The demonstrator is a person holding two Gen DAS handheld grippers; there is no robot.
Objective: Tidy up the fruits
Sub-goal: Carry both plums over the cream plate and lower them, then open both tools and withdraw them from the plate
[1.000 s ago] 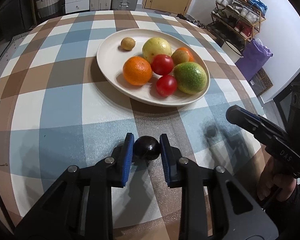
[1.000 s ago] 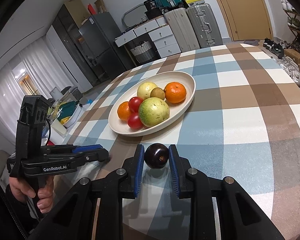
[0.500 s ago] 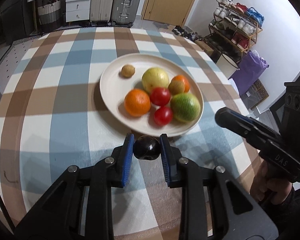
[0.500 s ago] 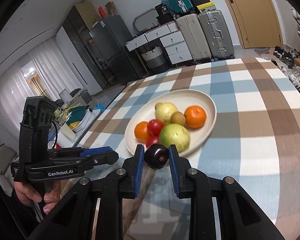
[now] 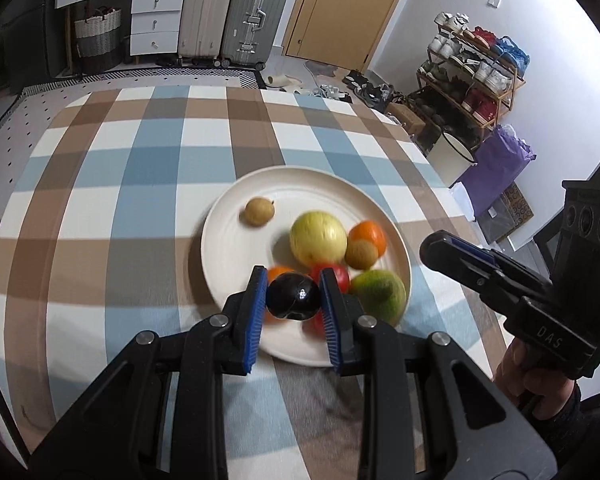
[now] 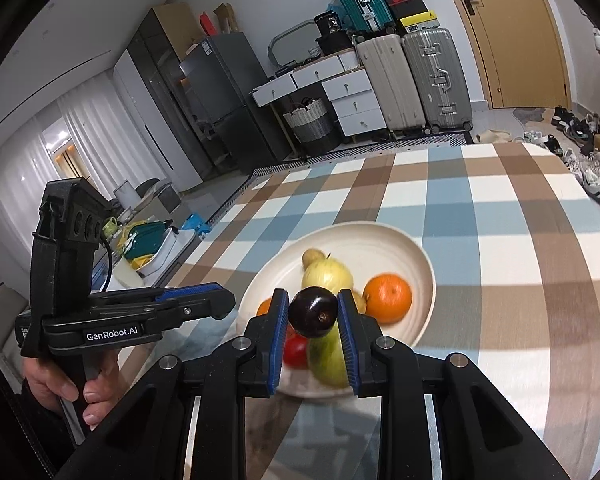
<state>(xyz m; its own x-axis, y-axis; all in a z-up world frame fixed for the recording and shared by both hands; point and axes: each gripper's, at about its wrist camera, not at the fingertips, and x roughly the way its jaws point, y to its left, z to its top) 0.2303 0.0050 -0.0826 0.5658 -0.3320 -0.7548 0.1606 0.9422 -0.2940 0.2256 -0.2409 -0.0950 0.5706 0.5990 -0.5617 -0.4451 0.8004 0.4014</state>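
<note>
Our left gripper pinches a dark, glossy round plum between its blue pads. A second ago that fruit sat low over the checked table, short of the wide cream ceramic plate; now it hangs above the plate's near rim, in front of the orange and red fruits. Our right gripper likewise clamps a second dark purple plum with a stem dimple, and it too has come from over the cloth to over the plate's near edge. We judge both plums are nearly in place for release among the fruit.
</note>
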